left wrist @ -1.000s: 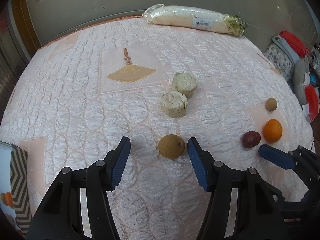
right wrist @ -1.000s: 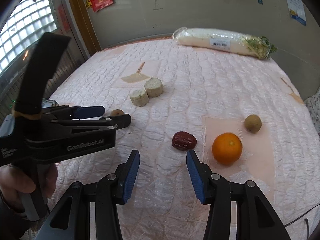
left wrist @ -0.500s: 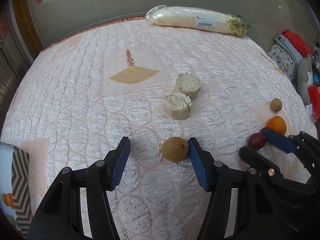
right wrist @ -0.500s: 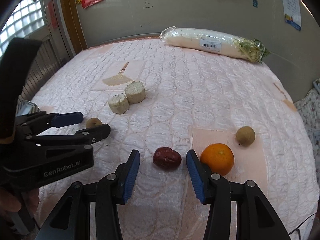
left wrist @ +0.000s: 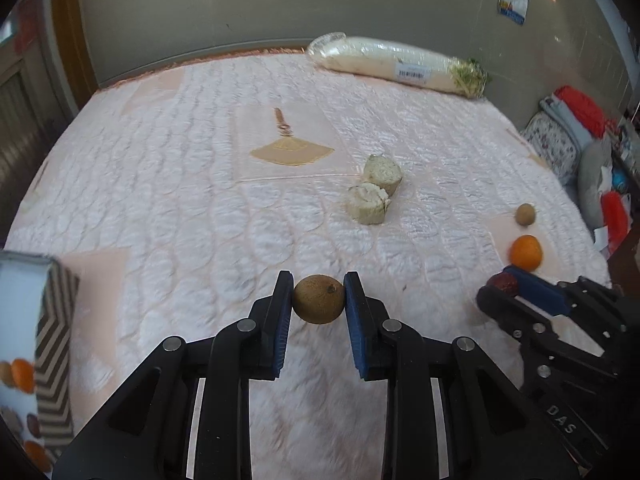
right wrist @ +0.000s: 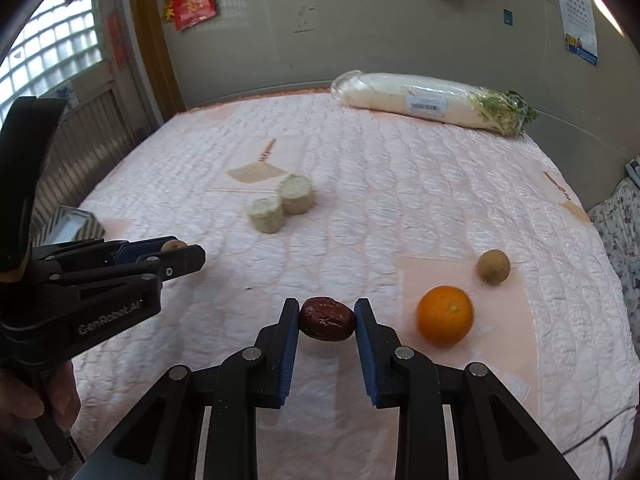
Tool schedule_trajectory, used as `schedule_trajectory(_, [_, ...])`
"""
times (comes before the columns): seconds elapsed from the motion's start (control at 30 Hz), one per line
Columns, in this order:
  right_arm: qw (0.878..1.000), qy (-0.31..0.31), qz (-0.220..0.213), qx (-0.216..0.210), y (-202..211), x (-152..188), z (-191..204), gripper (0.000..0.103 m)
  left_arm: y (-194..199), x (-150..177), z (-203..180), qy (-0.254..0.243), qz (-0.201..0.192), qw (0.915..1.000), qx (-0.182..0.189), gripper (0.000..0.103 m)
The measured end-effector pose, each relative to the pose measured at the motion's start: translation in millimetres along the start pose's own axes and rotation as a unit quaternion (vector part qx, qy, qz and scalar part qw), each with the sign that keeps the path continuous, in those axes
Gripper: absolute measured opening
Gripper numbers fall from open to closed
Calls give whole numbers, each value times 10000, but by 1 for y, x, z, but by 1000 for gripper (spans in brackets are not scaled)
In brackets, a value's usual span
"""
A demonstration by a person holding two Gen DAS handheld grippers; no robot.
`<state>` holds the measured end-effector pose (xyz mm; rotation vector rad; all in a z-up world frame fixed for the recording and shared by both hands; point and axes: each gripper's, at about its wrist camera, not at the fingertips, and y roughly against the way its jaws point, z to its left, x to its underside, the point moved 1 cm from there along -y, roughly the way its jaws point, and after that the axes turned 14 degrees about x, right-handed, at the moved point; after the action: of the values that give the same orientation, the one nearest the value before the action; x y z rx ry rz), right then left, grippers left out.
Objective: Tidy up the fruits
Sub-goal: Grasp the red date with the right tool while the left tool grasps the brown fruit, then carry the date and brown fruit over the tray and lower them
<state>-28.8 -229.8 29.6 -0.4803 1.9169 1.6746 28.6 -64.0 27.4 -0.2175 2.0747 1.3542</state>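
On the quilted pink bed, both small fruits sit pinched between blue-padded fingers, at or just above the quilt near its front edge. Between the fingers of the left gripper is a round brown fruit, likely a longan; its shell looks thin and dry, so I judge it light, fairly stiff and easy to crack if squeezed hard. The pads meet it at its widest part on both sides, which seems the right place for a round thing that could roll out. These fingers are narrowed to the fruit's width and clenched on it.

The right gripper holds a dark red date, wrinkled and glossy. It is probably light, slightly yielding and a little slick, and it lies lengthwise between the pads, gripped at its two ends. That hold may let it pivot; a grip across the middle would be steadier.

Just right of the date rest an orange and a second brown fruit, close together. Two pale round cakes touch near the middle, and a wrapped radish lies along the far edge.
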Motion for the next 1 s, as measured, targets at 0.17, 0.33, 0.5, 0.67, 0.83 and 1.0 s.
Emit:
schedule_trajectory(0.17, [9999,73,-102,-96,17,6,23,27,34,15,3,-10,-161,9999,57,25])
schedule_trajectory(0.33, [9992,283,-221,-198,37,11,54,27,68,32,14,-21,-341,9993,-140,25])
schedule_trajectory(0.5, [9979,496,-304,-300,51,15,84,27,100,50,35,81,-469,9983,-337,25])
schedule_trajectory(0.67, [9951,784,-423,-435,64,15,120,27,125,64,58,244,-584,9967,-506,25])
schedule_trajectory(0.83, [9919,1022,-513,-559,73,13,151,27,146,75,81,402,-683,9947,-658,25])
schedule_trajectory(1.0, [9886,1205,-580,-695,76,9,176,27,164,85,106,592,-771,9919,-817,25])
